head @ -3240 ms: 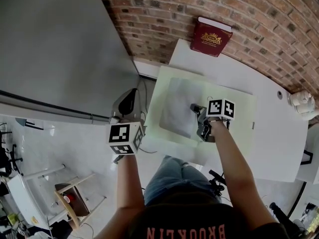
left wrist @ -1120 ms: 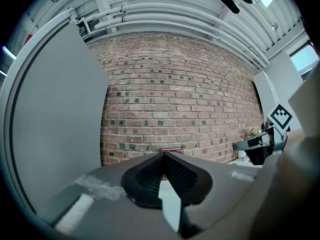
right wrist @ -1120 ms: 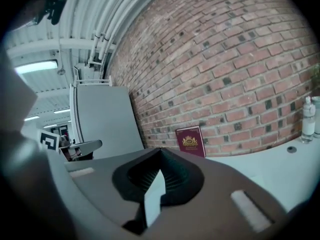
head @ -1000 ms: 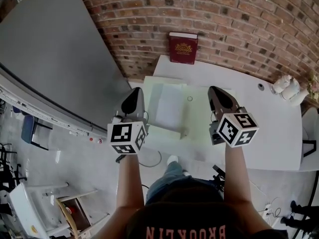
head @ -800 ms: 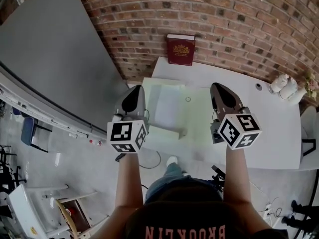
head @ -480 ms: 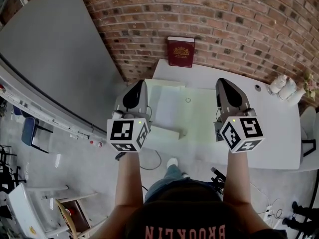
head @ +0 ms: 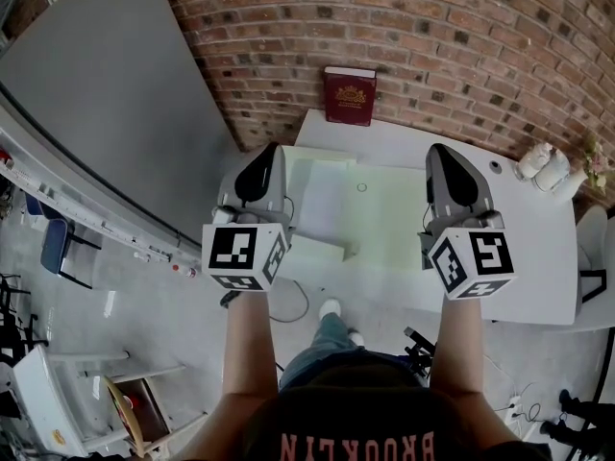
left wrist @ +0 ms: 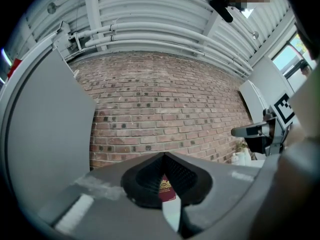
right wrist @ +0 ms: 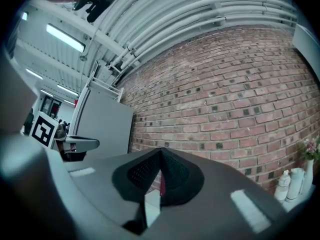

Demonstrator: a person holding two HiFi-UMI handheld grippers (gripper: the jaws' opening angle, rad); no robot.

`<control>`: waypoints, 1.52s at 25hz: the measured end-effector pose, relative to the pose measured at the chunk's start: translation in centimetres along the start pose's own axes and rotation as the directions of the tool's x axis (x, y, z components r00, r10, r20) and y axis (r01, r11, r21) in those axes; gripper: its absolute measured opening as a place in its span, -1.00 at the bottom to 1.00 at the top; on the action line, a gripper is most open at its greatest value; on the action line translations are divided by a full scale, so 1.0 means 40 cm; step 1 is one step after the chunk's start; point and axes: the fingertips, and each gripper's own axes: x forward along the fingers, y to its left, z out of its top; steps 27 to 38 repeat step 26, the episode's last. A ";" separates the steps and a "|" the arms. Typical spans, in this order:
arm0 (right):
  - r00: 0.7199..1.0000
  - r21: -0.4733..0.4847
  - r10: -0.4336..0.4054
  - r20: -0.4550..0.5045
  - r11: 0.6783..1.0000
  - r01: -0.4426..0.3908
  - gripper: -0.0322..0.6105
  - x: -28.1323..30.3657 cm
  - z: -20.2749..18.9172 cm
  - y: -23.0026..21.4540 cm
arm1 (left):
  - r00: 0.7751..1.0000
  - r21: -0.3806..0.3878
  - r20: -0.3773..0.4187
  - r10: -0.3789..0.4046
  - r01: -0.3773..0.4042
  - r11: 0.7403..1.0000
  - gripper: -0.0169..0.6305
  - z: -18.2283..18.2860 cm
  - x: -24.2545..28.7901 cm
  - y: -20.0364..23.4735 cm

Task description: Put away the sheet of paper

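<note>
I'm looking at the sheet of paper (head: 327, 200): pale, plain and rectangular, it is lying flat on a light-green mat (head: 394, 229) on the white table (head: 528, 248). I'm holding the left gripper (head: 263, 154) and right gripper (head: 442, 152) above it on either side, both clenched on nothing. The red book (head: 349, 95) leaning against the brick wall is showing a gold crest, its lettering too small to read. My shirt (head: 356, 445) is showing "BROOKLIN", upside down.
</note>
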 end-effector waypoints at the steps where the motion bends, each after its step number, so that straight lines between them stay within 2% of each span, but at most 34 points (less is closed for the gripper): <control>1: 1.000 -0.001 -0.004 0.001 1.000 0.004 -0.90 -0.005 0.002 -0.001 | 1.000 -0.001 -0.001 0.005 -0.005 1.000 -0.95 0.000 -0.004 0.001; 26: 1.000 -0.014 0.021 0.001 1.000 -0.021 -0.90 -0.113 0.001 0.015 | 0.999 -0.005 0.006 0.036 -0.036 0.999 -0.95 0.024 -0.084 -0.052; 38: 1.000 -0.014 0.021 0.001 1.000 -0.021 -0.90 -0.113 0.001 0.015 | 0.999 -0.005 0.006 0.036 -0.036 0.999 -0.95 0.024 -0.084 -0.052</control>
